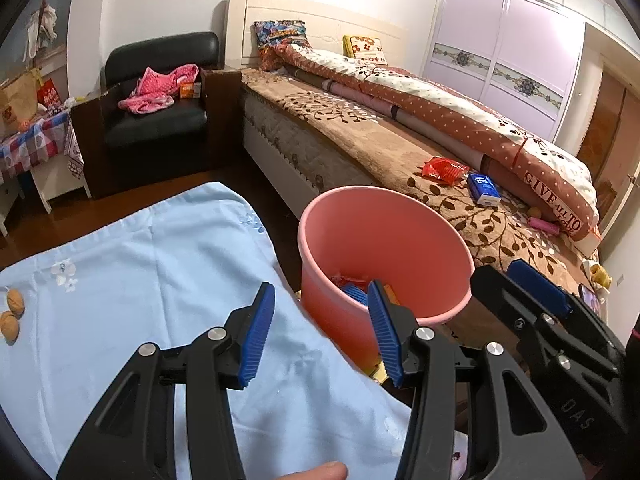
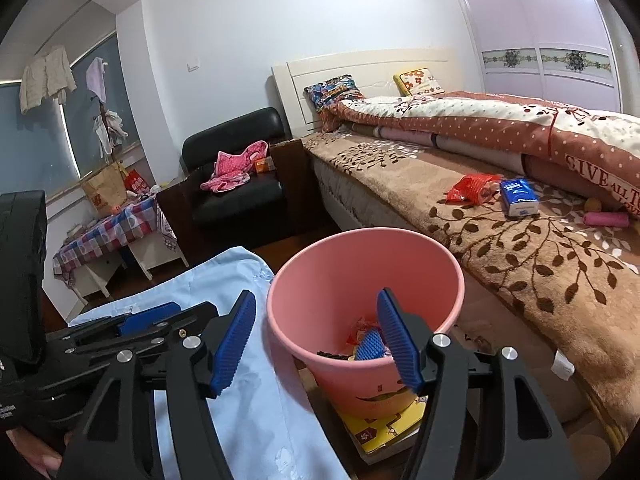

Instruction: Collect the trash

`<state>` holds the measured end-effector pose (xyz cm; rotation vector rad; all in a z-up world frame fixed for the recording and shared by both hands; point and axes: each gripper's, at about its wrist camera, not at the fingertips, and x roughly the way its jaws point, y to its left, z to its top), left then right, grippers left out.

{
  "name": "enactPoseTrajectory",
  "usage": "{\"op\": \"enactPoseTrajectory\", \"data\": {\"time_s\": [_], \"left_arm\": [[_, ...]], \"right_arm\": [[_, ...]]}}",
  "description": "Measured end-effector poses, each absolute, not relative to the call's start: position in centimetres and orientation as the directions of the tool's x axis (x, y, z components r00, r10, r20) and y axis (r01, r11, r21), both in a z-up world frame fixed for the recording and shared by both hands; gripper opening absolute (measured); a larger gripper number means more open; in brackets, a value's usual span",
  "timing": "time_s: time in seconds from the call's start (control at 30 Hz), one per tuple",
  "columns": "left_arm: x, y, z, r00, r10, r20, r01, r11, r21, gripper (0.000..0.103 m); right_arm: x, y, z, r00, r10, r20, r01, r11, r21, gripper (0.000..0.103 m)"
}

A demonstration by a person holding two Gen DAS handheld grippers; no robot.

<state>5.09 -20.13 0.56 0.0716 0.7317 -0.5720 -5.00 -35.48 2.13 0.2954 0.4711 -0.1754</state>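
Two grippers hung over the near side of a pink bucket (image 1: 384, 256), and the bucket serves as the landmark throughout.

From the left wrist view, the left gripper (image 1: 320, 332) stood with its blue pads spread wide and nothing between them; its left pad lay over the pale blue cloth (image 1: 160, 280) to the left of the bucket, its right pad over the bucket's near rim. Scraps of trash (image 1: 352, 286), red and blue, sat at the bottom of the bucket. To the right of the bucket the right gripper's black frame (image 1: 548, 320) showed in part. Beyond the bucket, on the brown leaf-patterned bedspread (image 1: 500, 224), lay a red wrapper (image 1: 444, 170) and just beside it a blue tissue pack (image 1: 484, 188). Far left of the bucket, two walnuts (image 1: 12, 314) rested on the cloth.

From the right wrist view, the right gripper (image 2: 316, 340) was likewise released, jaws wide and empty, its right pad inside the mouth of the pink bucket (image 2: 360, 252) and its left pad over the blue cloth (image 2: 256, 400). Trash (image 2: 366, 338) lay in the bucket's bottom. The bucket stood on a yellow board (image 2: 384, 428). Behind it on the bed were the red wrapper (image 2: 472, 188) and the tissue pack (image 2: 518, 196). Left of the bucket the left gripper (image 2: 148, 318) showed side-on.
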Motion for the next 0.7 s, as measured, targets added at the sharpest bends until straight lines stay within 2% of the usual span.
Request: {"op": "enactPoseTrajectory", "data": {"time_s": [0.17,0.7], "left_arm": [[4.4,-19.6,0.9,0.618,-0.469,-0.631,0.525,0.843,-0.113,0.049],[3.3,-19.1,1.2,0.645,-0.445,-0.621,0.517,0.853,-0.074,0.049]], "right_arm": [[-5.8,-35.1,2.1,0.874,-0.119,-0.470,0.249,0.942,0.225,0.070],[-6.3,-33.9,2.1,0.864,-0.150,-0.481,0.262,0.949,0.175,0.070]]}}
